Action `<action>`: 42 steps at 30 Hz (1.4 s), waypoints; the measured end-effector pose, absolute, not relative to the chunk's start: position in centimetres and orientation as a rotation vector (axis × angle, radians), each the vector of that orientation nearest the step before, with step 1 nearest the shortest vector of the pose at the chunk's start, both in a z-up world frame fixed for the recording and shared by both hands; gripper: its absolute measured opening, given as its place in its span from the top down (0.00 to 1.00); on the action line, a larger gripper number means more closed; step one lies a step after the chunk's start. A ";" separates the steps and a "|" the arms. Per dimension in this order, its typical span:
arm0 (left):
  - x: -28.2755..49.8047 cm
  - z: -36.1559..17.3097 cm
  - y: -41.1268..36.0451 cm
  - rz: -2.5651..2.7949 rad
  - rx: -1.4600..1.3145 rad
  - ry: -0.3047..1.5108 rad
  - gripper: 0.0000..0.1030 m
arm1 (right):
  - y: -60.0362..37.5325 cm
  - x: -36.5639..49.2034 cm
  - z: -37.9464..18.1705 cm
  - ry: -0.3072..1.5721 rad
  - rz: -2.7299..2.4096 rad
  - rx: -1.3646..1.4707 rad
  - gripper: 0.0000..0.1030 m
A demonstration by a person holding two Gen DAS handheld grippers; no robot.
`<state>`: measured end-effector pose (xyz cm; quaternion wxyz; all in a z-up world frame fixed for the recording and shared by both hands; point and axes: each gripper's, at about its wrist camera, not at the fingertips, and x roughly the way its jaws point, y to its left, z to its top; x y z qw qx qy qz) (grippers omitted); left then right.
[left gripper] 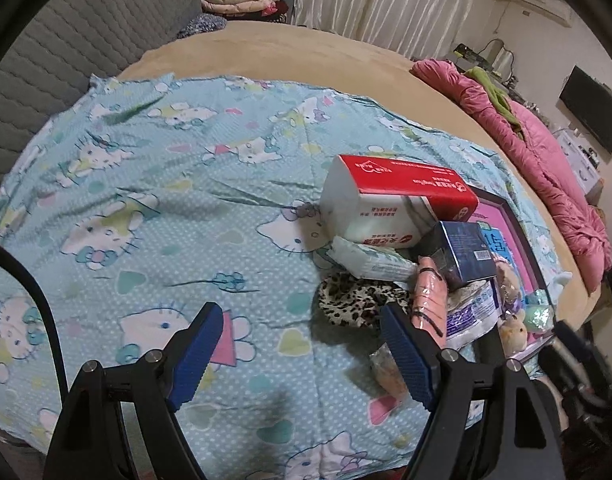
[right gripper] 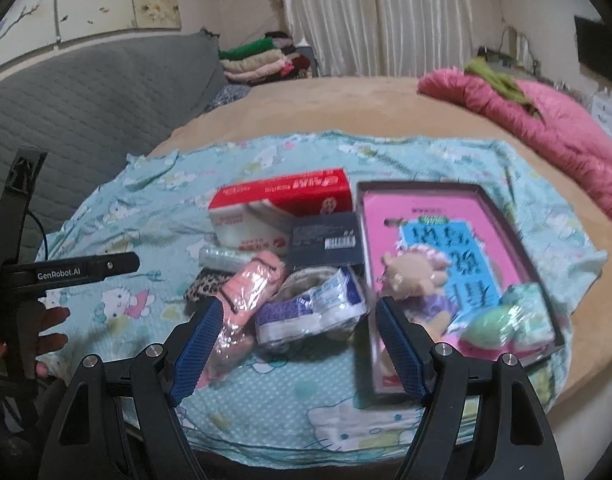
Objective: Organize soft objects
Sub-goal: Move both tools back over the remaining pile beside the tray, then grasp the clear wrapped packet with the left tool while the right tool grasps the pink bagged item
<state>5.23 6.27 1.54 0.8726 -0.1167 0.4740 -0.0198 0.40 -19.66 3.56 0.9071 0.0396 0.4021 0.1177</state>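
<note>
A: We're over the bed (right gripper: 346, 96), cartoon sheet (left gripper: 154, 208) spread as a sorting mat. The soft stuff is heaped near its right edge beside the tray (right gripper: 546, 280).

B: Yep, left gripper (left gripper: 302, 354) and right gripper (right gripper: 296, 346) both gape wide, holding nothing. We'd guess the pink packet (right gripper: 246, 292) goes first.

left gripper (left gripper: 302, 354): jaws apart, empty; right gripper (right gripper: 296, 350): jaws apart, empty

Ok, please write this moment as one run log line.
left gripper: open, empty | right gripper: open, empty | pile: untouched | tray: holds doll
</note>
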 end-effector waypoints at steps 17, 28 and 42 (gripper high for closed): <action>12.1 -1.9 5.3 -0.153 -0.435 1.093 0.22 | -15.2 3.4 0.2 0.911 0.295 0.063 0.23; 15.3 -5.8 5.7 -0.265 -0.675 1.199 0.42 | -14.2 6.1 -1.5 0.959 0.294 0.089 0.23; 17.5 -6.7 5.3 -0.308 -0.688 1.224 0.48 | -11.9 9.2 -3.7 1.054 0.303 0.130 0.37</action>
